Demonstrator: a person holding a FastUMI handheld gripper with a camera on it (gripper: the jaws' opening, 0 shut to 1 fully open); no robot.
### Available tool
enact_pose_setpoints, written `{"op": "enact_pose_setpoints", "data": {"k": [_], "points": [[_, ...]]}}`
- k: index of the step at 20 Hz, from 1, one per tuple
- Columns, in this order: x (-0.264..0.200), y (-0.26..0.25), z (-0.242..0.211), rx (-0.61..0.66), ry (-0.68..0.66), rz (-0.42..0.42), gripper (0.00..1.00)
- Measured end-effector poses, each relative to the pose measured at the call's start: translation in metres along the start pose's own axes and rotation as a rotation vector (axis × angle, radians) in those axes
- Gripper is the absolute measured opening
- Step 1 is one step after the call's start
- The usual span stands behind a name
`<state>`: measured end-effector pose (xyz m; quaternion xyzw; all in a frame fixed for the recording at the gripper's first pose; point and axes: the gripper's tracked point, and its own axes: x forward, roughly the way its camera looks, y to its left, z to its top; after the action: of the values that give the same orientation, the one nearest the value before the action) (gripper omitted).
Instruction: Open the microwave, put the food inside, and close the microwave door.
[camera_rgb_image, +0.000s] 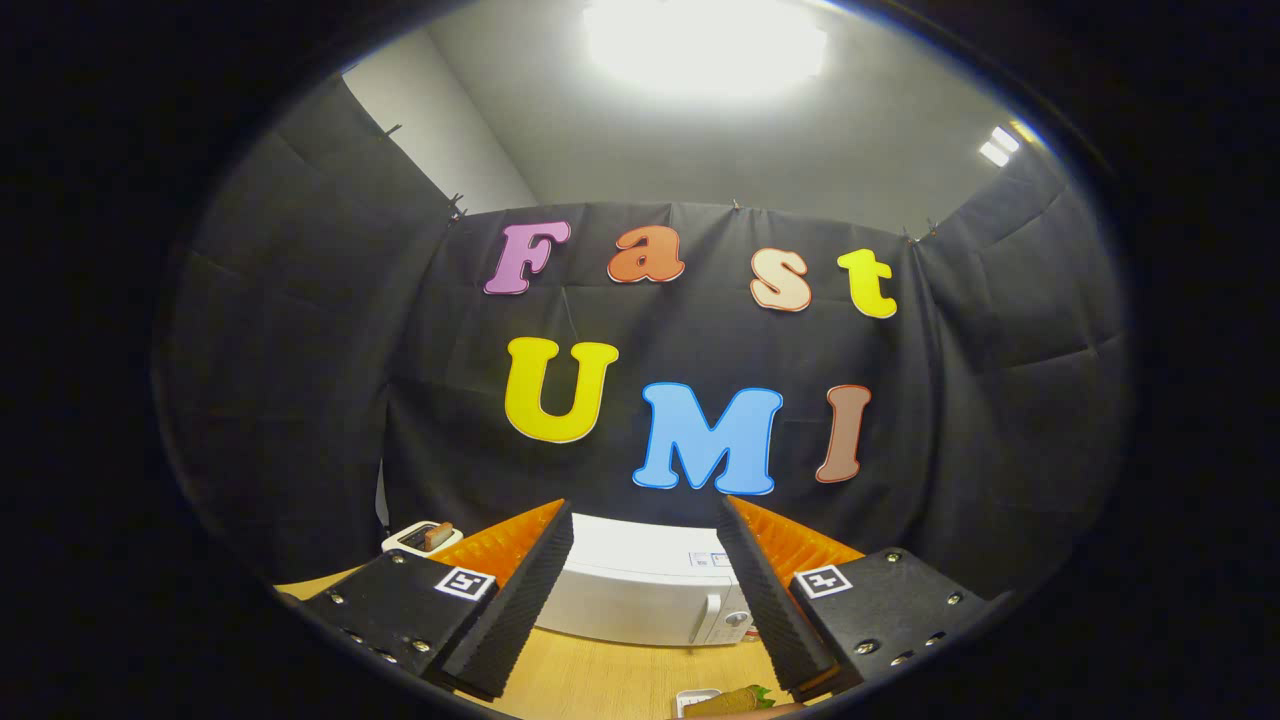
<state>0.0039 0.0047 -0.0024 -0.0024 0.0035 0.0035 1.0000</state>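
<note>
Fingers (645, 600) wide apart, holding nothing; 1 microwave (640, 590) w/ door shut beyond, 1 toaster (422, 538) beside, 1 food item (735, 702) near.

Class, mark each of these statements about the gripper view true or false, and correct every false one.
1. The microwave door is shut. True.
2. The gripper fingers clamp the food. False: they are spread apart, holding nothing.
3. The food is inside the microwave. False: it lies on the wooden table, nearer than the microwave.
4. A toaster stands beside the microwave, beyond one finger. True.
</note>
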Motion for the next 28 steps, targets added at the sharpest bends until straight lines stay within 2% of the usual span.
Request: {"op": "enact_pose_setpoints", "data": {"k": [10,18,28], "points": [[0.012,0.0,-0.021,0.005,0.014,0.005,0.94],[0.055,-0.021,-0.094,0.087,0.05,0.007,0.94],[0.118,-0.056,-0.206,0.056,0.11,-0.056,0.94]]}}
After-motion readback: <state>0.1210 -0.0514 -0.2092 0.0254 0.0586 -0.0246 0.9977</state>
